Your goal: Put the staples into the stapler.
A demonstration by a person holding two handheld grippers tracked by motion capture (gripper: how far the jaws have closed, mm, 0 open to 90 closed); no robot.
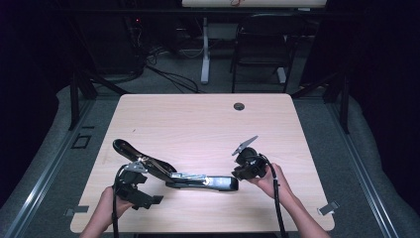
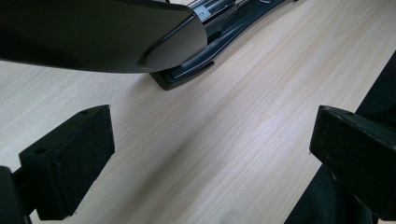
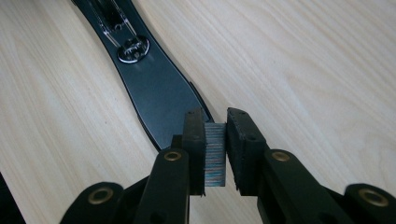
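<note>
A black stapler [image 1: 198, 180] lies swung open on the wooden table [image 1: 198, 124], its base flat and its top arm [image 1: 136, 152] raised toward the left. My right gripper [image 3: 215, 156] is shut on a strip of staples [image 3: 215, 161], just off the rounded end of the stapler's base [image 3: 161, 93]. In the high view the right gripper [image 1: 241, 172] sits at the stapler's right end. My left gripper [image 2: 210, 158] stands wide open with bare table between its pads [image 2: 70, 158], just below the stapler's glossy top arm [image 2: 93, 32]. In the high view the left gripper [image 1: 143, 198] is near the front edge.
A round cable hole [image 1: 239, 106] sits at the table's far edge. Beyond the table stand a black chair [image 1: 262, 44] and a white desk leg [image 1: 205, 54], with cables on the floor. The table's far half is bare wood.
</note>
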